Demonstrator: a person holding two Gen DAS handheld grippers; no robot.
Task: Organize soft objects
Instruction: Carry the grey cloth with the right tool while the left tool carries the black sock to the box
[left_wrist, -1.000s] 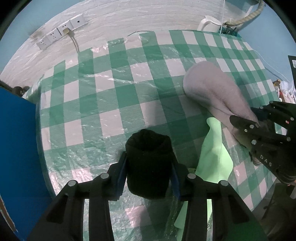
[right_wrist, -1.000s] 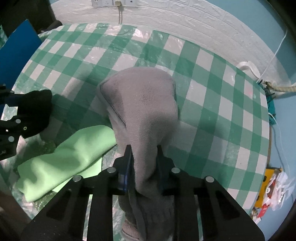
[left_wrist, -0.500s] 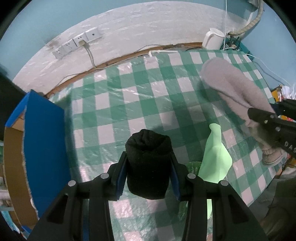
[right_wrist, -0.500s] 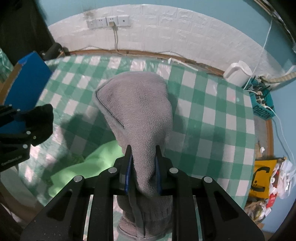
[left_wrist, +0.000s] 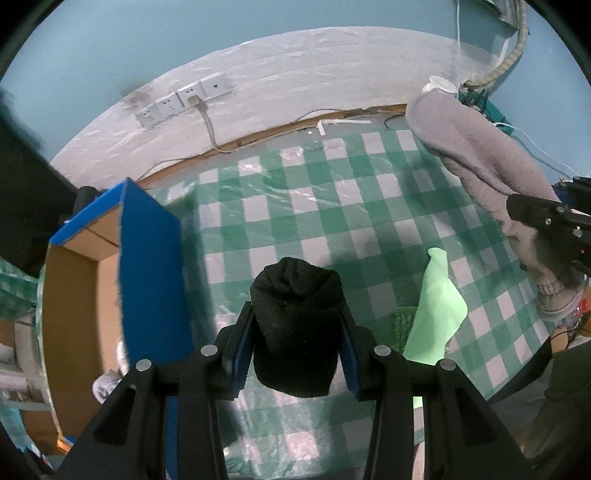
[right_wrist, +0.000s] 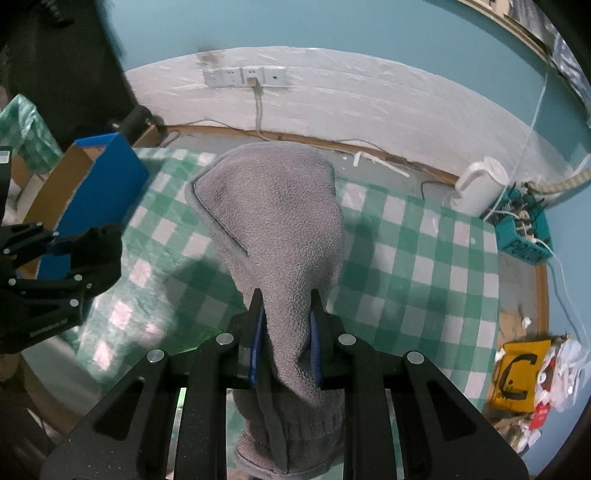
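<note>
My left gripper (left_wrist: 297, 317) is shut on a rolled black sock (left_wrist: 295, 295), held above the green-and-white checked tablecloth (left_wrist: 332, 206). The black sock (right_wrist: 99, 254) and left gripper (right_wrist: 62, 258) also show at the left edge of the right wrist view. My right gripper (right_wrist: 286, 306) is shut on a grey fleece mitten (right_wrist: 273, 214) that hangs lifted off the table; the mitten (left_wrist: 480, 166) appears at the right of the left wrist view with the right gripper (left_wrist: 546, 221) on it. A light green sock (left_wrist: 439, 299) lies on the tablecloth between the two grippers.
An open cardboard box with blue flaps (left_wrist: 147, 258) stands left of the table; the box (right_wrist: 96, 184) also shows in the right wrist view. A white kettle (right_wrist: 476, 188), a teal basket (right_wrist: 524, 236) and cables sit at the far right. Wall sockets (right_wrist: 243, 77) are behind.
Both grippers have risen from the table, carrying the black sock and the grey mitten. The mitten now hangs clear of the cloth. The blue box has come into view.
</note>
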